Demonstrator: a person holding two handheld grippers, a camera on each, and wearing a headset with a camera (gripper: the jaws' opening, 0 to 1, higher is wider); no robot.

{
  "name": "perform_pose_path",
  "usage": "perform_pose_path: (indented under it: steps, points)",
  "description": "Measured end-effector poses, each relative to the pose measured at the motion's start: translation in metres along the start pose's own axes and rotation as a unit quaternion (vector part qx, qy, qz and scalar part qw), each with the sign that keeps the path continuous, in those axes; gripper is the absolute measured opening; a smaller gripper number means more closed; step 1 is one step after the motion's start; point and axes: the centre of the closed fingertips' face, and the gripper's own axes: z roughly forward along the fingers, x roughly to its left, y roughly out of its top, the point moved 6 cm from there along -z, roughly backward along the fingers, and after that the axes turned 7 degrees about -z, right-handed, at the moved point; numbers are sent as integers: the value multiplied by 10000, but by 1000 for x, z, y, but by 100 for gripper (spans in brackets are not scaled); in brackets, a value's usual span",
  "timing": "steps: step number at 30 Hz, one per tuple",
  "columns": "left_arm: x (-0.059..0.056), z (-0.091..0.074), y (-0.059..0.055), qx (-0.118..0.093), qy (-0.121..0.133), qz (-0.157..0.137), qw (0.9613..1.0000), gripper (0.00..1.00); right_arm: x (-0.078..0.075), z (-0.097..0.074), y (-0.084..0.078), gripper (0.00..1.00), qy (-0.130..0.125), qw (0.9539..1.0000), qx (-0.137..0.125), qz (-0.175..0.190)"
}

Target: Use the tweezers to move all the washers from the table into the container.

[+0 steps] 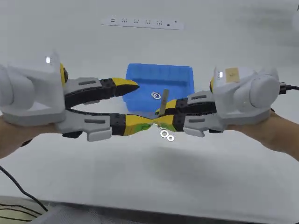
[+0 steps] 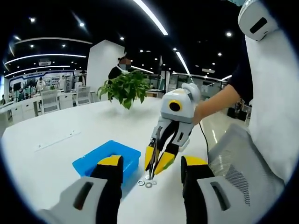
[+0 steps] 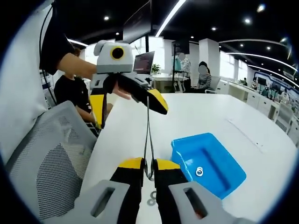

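Pickup step imo: right gripper point(image 3: 148, 164) clamped on tweezers point(image 3: 148, 133), left gripper point(image 2: 153, 161) jaws spread; next the tips must pinch a washer point(image 1: 164, 134) just beside the container point(image 1: 183, 74)

**No legible text in any view**

Nothing can be read in any view. A tan sticker point(image 1: 231, 73) is seen on the housing of the right gripper point(image 1: 163, 114) in the head view; its print is too blurred. A lit laptop screen point(image 3: 143, 62) is noted in the right gripper view, its contents too small. A wall band point(image 2: 35, 73) with blue lettering is seen far off in the left gripper view, the characters not resolved.
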Motion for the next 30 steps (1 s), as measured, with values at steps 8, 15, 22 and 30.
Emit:
perform_pose_path:
  steps: [8,15,22,30]
  points:
    - [5,-14,-2,-225,275,-164,9992,83,-10,-15,25,9,-250,9995,-130,-135]
    - [3,-18,-12,-315,248,-381,9985,95,-30,-13,34,9,-408,9988,-105,-249]
    - [11,-20,-21,-355,380,-523,9973,99,-61,-5,32,9,-587,9979,-61,-280]
    - [18,-26,-28,-251,476,-598,9968,99,-94,11,4,9,-743,9972,-32,21]
